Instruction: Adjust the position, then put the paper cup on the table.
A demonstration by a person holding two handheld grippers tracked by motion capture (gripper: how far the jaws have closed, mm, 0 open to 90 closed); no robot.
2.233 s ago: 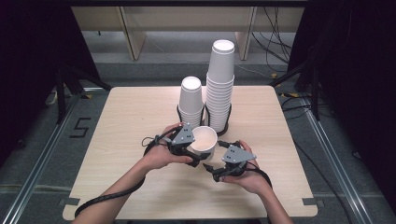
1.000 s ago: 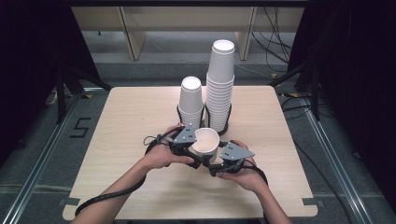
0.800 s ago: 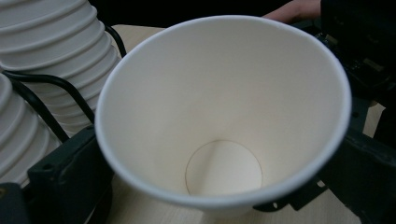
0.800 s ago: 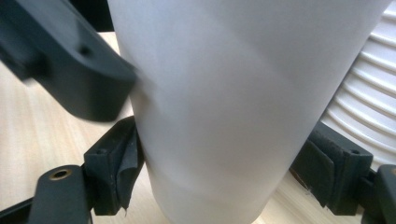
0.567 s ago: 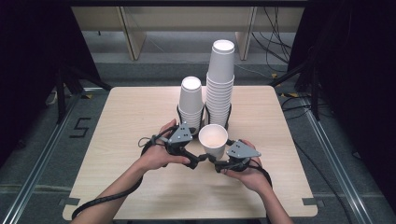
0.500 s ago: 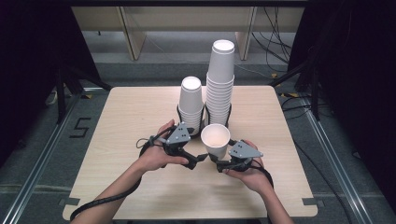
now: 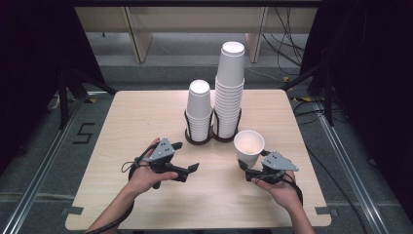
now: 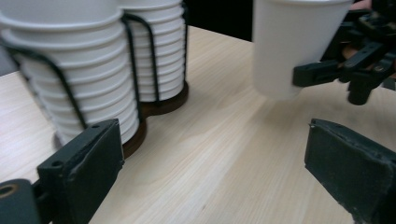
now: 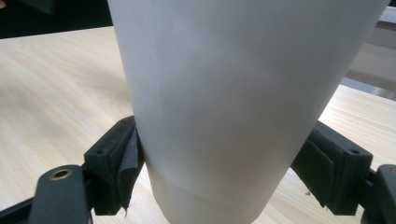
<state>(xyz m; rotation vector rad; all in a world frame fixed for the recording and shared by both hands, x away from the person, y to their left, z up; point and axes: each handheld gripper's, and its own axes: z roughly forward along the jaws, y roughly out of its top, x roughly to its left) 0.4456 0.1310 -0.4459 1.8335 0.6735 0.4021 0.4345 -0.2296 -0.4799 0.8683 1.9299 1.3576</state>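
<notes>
The pale wooden counter carries a dark double wire rack with two stacks of white paper cups: the tall stack at the right and the short stack just beside it. My right claw is clamped on a single white paper cup, upright, low on its wall, to the right of the rack and near it. In the left gripper view that cup's base hangs just clear of the wood.

The biggest risk, I judge, is the rack. If I swing the held cup toward it carelessly, its rim could clip the tall stack and tip it.

Next is the grip itself. My right pads press from both sides near the base, where thin paper gives. If I squeeze harder, the wall could buckle. If I ease off, the cup could slide down or tilt.

Smallest is my left claw. It holds nothing, and its jaws, which have just been closing from wide, stand parted with only bare counter between them. If I reach across with it, a jaw could knock the cup askew.
</notes>
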